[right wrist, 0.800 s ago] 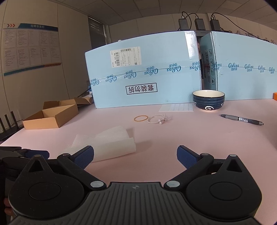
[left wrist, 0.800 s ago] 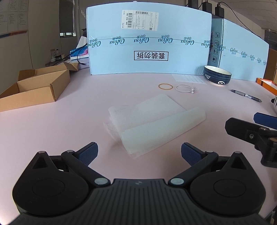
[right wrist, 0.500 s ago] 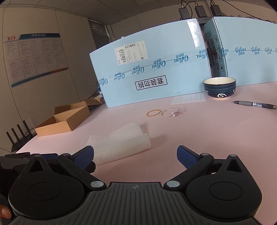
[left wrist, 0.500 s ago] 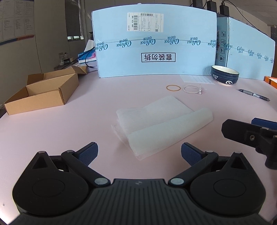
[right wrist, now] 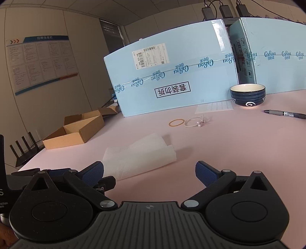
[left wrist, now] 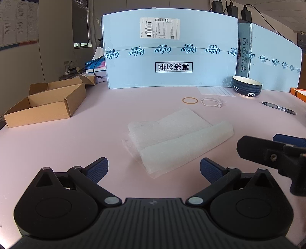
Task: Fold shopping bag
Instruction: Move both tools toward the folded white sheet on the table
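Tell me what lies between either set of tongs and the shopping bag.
Nothing visible. Bare pink table separates the open left tongs from the folded shopping bag; the right tongs, also open, face it likewise.

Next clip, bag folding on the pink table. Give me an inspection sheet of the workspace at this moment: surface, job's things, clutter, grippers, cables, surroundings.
Surface: pink table, flat, no spills seen.
Job's things: white shopping bag lies folded over on the table, one layer curling up at its right end, touched by neither gripper.
Clutter: cardboard box open at left; rubber band, white hair tie, bowl, pen, paper sheet.
Grippers: left gripper open and empty, just short of the bag; right gripper open and empty.
Cables: black cable behind the box; power adapters above the blue cartons.
Surroundings: notice board, router.
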